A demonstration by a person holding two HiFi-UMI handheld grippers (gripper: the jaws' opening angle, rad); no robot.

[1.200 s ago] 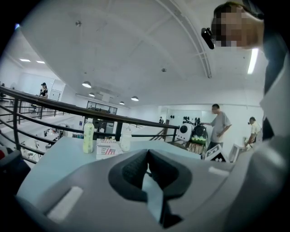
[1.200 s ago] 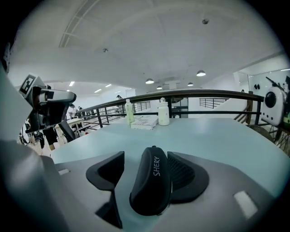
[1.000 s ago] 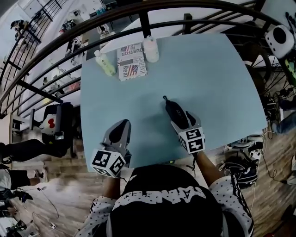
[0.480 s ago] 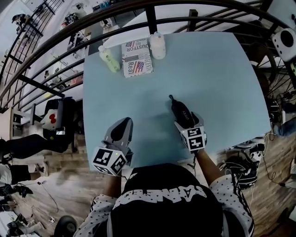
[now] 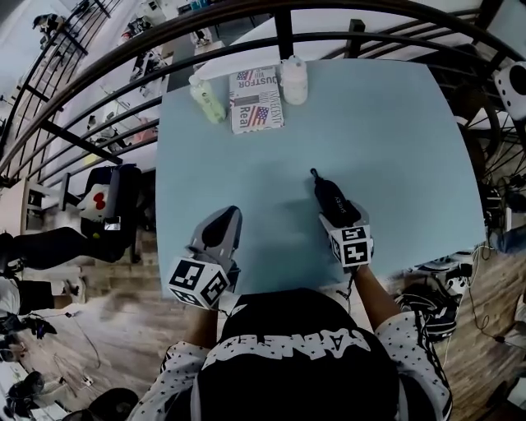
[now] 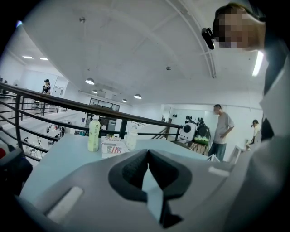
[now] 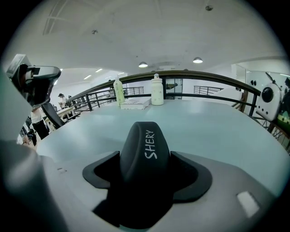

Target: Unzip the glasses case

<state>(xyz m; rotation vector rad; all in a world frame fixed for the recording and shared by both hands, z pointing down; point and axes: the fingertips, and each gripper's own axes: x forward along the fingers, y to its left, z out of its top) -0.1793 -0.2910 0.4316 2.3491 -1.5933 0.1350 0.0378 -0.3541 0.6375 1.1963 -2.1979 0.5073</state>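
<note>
A black zipped glasses case (image 5: 331, 196) with white lettering lies lengthwise between my right gripper's (image 5: 338, 217) jaws, low over the pale blue table (image 5: 394, 140). In the right gripper view the case (image 7: 145, 149) fills the gap and both dark pads (image 7: 102, 170) touch its sides. The jaws have just been closing a little on the case. A zip pull sticks out at the case's far tip. My left gripper (image 5: 225, 219) hovers over the table's near left part, a hand's width from the case. Its pads (image 6: 136, 167) meet at the tips, with nothing between them.
At the table's far edge stand a green bottle (image 5: 207, 97), a printed box (image 5: 256, 99) and a white bottle (image 5: 294, 80). A black railing (image 5: 246, 16) curves behind the table. People stand in the room beyond, in the left gripper view.
My right gripper has sunk slightly toward the table with the case still between its jaws. The head camera has shifted, so the table sits further right in view.
</note>
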